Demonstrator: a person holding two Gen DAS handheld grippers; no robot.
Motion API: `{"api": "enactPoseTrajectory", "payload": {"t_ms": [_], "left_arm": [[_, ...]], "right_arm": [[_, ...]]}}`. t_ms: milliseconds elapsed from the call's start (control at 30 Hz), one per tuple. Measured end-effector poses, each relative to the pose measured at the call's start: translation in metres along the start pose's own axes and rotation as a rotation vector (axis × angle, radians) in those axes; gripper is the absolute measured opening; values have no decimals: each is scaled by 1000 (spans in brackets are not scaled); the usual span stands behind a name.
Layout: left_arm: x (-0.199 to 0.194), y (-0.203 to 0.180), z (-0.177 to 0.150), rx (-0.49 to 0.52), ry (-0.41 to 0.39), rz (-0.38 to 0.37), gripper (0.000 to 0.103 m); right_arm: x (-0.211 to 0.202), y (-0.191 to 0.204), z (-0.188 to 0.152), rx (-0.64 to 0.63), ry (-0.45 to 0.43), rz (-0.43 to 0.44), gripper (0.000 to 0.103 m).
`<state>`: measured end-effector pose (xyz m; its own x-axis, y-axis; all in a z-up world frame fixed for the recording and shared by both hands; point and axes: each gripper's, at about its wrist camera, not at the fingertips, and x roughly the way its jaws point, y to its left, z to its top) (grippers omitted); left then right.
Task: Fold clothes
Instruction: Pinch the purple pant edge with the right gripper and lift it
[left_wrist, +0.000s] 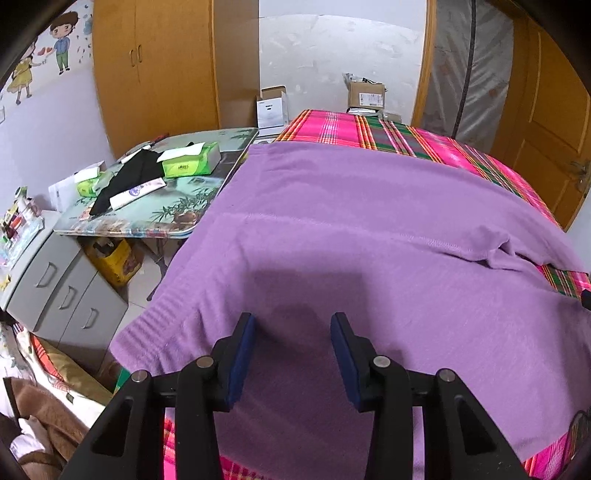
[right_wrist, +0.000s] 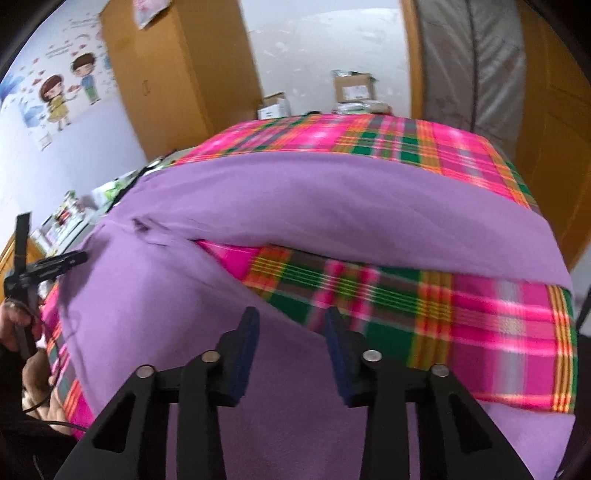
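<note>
A purple sweater lies spread on a bed with a pink and green plaid cover. My left gripper hangs just above the sweater's near left part, by the ribbed hem, with its blue pads apart and no cloth between them. In the right wrist view the sweater has one sleeve stretched across the far side, with the plaid cover showing in the gap. My right gripper is open over the sweater's slanting edge. The left gripper and a hand show at the left.
A folding table left of the bed holds green tissue boxes and a black cloth. Grey drawers stand below it. Cardboard boxes sit beyond the bed's far end. A wooden wardrobe and a door flank the room.
</note>
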<state>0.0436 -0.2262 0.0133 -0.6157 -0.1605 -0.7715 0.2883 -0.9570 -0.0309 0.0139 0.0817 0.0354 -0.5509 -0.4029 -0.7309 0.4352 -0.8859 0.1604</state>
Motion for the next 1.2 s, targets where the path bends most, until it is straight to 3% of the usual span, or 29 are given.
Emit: {"api": "enactPoseTrajectory", "payload": {"t_ms": [133, 267, 467, 633, 867, 1200], "left_arm": [[-4, -3, 0, 5, -3, -9, 44], [-10, -18, 8, 33, -16, -41, 44], [-11, -68, 35, 125, -32, -114, 44], [-8, -105, 48, 190, -35, -159, 44], [5, -139, 59, 197, -8, -136, 44], [25, -160, 62, 213, 7, -100, 44]], "right_arm": [[-1, -40, -9, 91, 24, -86, 35], [-16, -73, -4, 165, -9, -133, 35], [-3, -86, 39, 112, -14, -146, 35], [16, -120, 83, 104, -13, -133, 37], [44, -169, 112, 128, 40, -184, 44], [52, -224, 109, 259, 35, -201, 45]]}}
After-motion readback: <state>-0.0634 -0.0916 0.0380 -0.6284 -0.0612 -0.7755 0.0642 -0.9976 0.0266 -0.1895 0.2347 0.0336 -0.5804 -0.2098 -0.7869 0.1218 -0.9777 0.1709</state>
